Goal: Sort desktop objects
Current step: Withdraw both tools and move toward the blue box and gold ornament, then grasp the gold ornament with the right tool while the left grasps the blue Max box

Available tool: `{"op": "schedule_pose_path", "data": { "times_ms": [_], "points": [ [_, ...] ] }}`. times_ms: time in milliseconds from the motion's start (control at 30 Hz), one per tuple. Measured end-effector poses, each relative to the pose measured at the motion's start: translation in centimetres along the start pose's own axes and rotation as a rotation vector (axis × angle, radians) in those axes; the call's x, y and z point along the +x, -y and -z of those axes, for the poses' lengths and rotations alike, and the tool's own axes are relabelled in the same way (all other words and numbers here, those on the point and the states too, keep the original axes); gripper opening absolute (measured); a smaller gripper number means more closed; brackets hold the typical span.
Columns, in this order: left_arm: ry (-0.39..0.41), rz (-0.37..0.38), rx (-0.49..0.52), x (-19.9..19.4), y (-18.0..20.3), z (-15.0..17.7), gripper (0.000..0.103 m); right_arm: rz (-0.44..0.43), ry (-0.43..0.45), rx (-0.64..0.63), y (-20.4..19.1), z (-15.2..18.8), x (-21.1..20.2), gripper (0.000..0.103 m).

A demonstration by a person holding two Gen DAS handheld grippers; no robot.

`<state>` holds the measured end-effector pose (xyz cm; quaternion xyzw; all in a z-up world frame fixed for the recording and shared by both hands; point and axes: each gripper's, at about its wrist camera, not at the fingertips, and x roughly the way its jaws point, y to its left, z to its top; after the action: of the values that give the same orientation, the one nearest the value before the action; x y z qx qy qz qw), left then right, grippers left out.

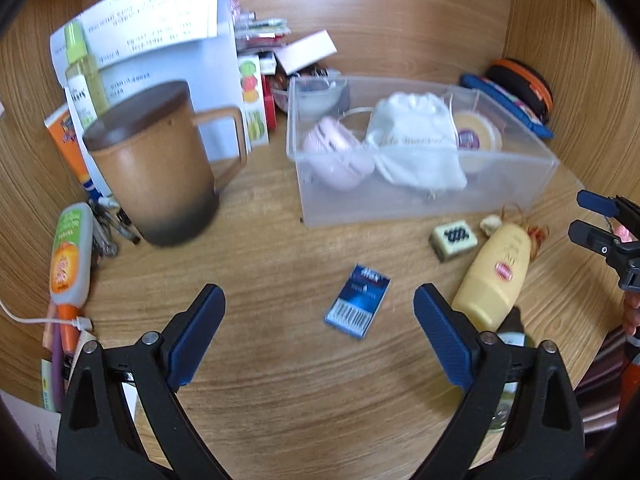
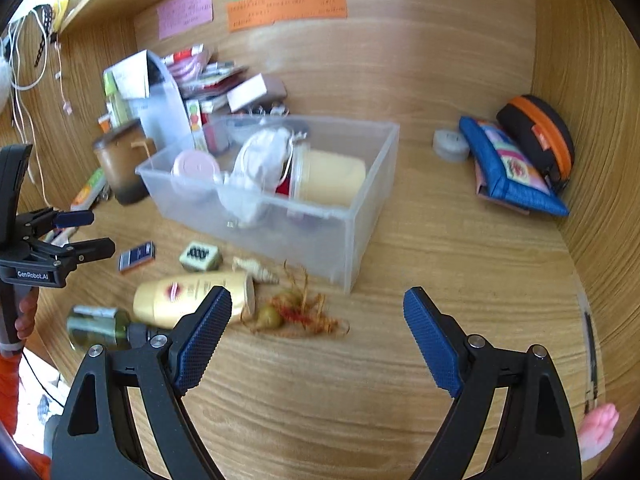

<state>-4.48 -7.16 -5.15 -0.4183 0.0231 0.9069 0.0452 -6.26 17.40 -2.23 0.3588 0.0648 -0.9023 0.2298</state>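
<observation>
Here we are holding both tools wide open and empty above the wooden tabletop: the left tool is hovering just short of a small blue packet, the right tool over bare wood. Beside the packet a mahjong tile and a yellow lotion bottle are lying in front of the clear plastic bin, which is holding a white pouch and a pink case.

The left gripper is held with its jaws spread wide and nothing between them, while the right gripper is likewise held agape, pointing toward twelve o'clock.
</observation>
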Motion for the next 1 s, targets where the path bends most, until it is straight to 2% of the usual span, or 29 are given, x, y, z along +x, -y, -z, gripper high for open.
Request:
{"op": "schedule_pose_path", "data": {
  "times_ms": [200, 333, 400, 433, 467, 733, 933, 1000],
  "points": [
    [-0.014, -0.009, 0.047, 0.7, 0.4, 0.9, 0.096, -0.011, -0.083, -0.053, -1.1, 1.3, 2.0, 0.086],
    [-0.023, 0.002, 0.06, 1.0, 0.4, 1.1, 0.096, -0.018, -0.106, -0.084, -1.8, 1.5, 2.9, 0.084],
    [-0.026, -0.001, 0.06, 1.2, 0.4, 1.1, 0.093, -0.019, -0.107, -0.084, -1.8, 1.4, 3.2, 0.084],
    [-0.035, 0.003, 0.059, 1.4, 0.4, 1.0, 0.088, -0.018, -0.108, -0.083, -1.7, 1.3, 3.4, 0.084],
    [-0.041, 0.006, 0.058, 1.6, 0.4, 1.0, 0.083, -0.016, -0.11, -0.081, -1.6, 1.2, 3.5, 0.082],
    [-0.078, 0.037, 0.072, 2.6, 0.3, 1.1, 0.074, -0.006, -0.151, -0.099, -1.9, 1.1, 4.6, 0.059],
    [-0.08, 0.058, 0.074, 3.0, 0.4, 0.8, 0.072, 0.015, -0.147, -0.143, -2.5, 0.7, 4.7, 0.057],
    [-0.078, 0.068, 0.083, 3.0, 0.5, 0.7, 0.07, 0.003, -0.145, -0.152, -2.6, 0.6, 4.7, 0.053]
  ]
}}
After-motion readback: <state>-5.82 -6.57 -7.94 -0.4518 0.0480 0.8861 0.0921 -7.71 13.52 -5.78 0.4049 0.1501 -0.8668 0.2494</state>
